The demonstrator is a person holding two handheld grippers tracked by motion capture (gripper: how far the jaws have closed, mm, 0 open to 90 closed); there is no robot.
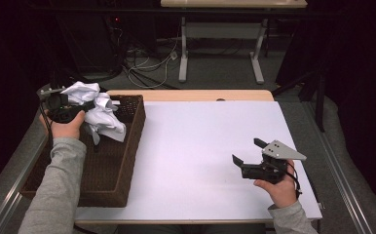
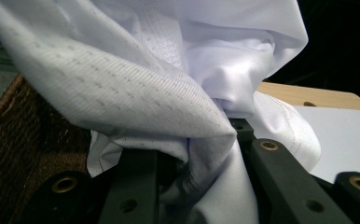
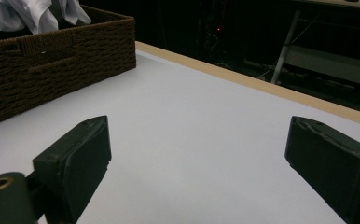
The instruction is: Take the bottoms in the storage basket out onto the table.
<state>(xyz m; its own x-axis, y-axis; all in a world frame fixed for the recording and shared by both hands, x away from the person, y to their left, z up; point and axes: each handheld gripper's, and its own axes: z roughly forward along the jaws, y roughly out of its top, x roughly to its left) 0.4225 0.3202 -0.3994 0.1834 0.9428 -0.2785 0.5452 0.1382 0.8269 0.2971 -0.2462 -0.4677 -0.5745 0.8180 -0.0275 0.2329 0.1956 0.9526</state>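
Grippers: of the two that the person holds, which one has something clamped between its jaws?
The left gripper: its jaws pinch the white cloth above the wicker basket. The right gripper stands open over the table.

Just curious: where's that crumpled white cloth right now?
The crumpled white cloth hangs from the left claw above the brown wicker basket's far end, high view's left.

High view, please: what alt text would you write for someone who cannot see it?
A person's left gripper lifts a crumpled white cloth above a brown wicker basket at the white table's left edge. The right gripper rests near the table's right side, jaws open, holding nothing.
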